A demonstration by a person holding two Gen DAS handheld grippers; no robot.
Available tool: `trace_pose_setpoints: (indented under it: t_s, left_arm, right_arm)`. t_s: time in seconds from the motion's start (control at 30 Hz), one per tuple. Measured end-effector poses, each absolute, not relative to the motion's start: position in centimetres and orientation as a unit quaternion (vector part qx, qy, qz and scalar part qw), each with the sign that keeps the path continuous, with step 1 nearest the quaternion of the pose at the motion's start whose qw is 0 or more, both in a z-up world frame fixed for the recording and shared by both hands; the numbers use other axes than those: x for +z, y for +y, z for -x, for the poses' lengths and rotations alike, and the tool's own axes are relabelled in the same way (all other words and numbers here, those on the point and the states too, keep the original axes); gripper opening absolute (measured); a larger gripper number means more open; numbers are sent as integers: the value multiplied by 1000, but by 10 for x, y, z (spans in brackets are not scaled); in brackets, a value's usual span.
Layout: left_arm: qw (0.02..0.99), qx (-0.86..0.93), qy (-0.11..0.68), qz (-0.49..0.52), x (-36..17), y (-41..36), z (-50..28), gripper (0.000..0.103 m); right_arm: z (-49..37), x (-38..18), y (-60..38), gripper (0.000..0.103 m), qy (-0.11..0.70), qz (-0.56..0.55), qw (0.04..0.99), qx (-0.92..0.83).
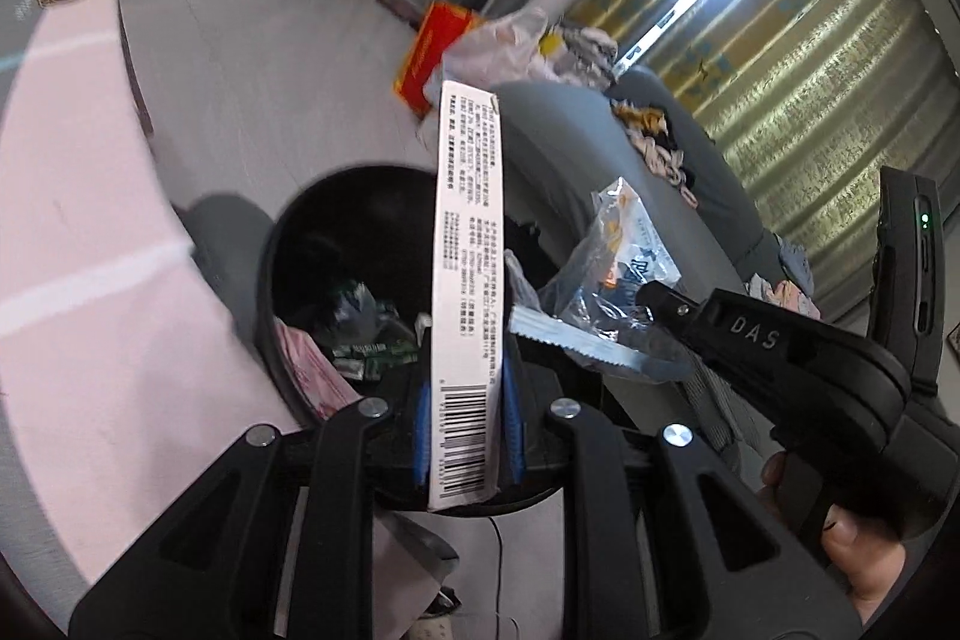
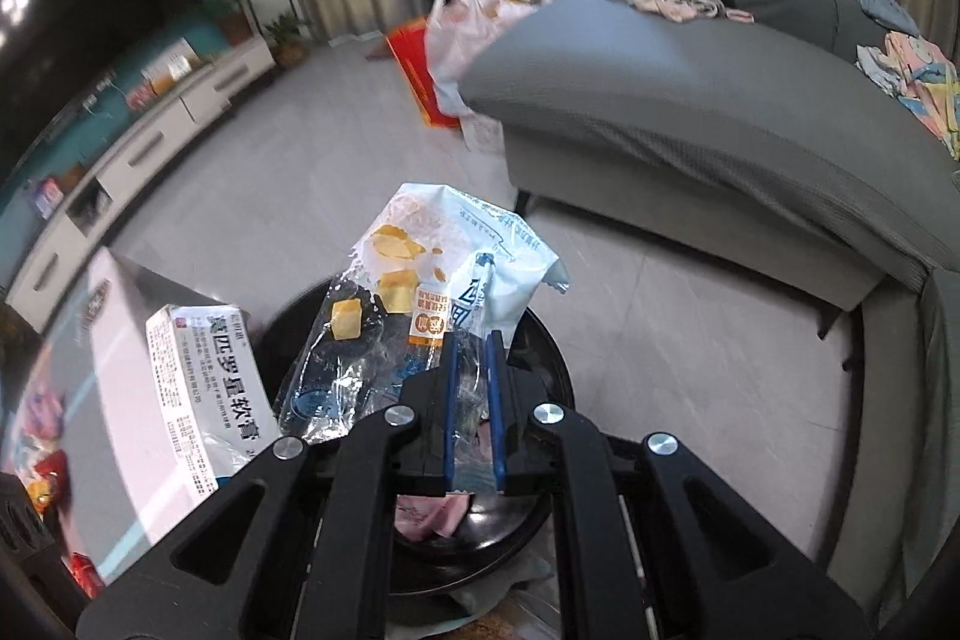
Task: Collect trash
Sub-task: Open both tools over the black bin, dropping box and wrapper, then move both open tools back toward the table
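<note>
**Both grippers carrying trash over the bin**

Left gripper (image 1: 465,436) is clamping a white carton (image 1: 468,292); right gripper (image 2: 474,418) is pinching a clear snack wrapper (image 2: 420,298). Both are hanging above the black bin (image 1: 312,220), already holding litter. Next, probably: opening jaws squarely over the mouth.

Your carton (image 1: 467,280) stands at frame centre over the bin (image 1: 336,280) on the floor; the wrapper (image 1: 606,274) hangs right of it, sofa (image 1: 600,130) behind.
</note>
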State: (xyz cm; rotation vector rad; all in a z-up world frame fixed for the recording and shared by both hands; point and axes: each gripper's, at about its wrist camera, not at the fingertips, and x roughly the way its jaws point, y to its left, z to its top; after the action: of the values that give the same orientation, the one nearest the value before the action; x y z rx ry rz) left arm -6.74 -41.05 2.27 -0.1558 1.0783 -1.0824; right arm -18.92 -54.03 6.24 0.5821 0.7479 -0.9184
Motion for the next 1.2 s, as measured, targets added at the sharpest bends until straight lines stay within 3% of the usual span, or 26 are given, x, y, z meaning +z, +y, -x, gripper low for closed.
trace_pose_setpoints:
  t_s: [0.23,0.33,0.37,0.4,0.47,0.5,0.57,0.6,0.73,0.83,1.2]
  left_arm:
    - [699,-485,519,80,-2,-422,63,21]
    - [703,-483,514,90,0,-416,63,53]
    - [704,-487,508,98,3,-412,63,54]
    - [702,-491,505,101,9,-407,67,55]
    - [704,-495,496,112,18,-398,68,69]
    - [709,-493,490,116,23,-393,68,72]
    - [722,-489,475,117,34,-379,69,89]
    - [731,-484,467,115,41,-371,69,91]
    - [773,-450,428,129,67,-317,64,100]
    - [801,-410,409,149,84,-271,57,100]
    - [908,-192,352,122,120,-79,47,100]
  right_arm:
    - [182,43,-546,10,389,-266,768,-434]
    - [182,42,-547,13,393,-263,764,-440]
    - [183,42,-546,17,393,-263,763,-441]
    - [183,44,-547,28,393,-261,761,-446]
    - [186,48,-544,61,383,-260,761,-454]
    - [188,52,-544,65,375,-261,764,-456]
    - [190,59,-540,74,362,-260,770,-456]
    - [191,65,-536,78,354,-253,773,-461]
    - [188,81,-523,86,333,-241,792,-452]
    - [180,95,-505,96,316,-226,812,-435]
    - [150,151,-428,100,227,-207,913,-267]
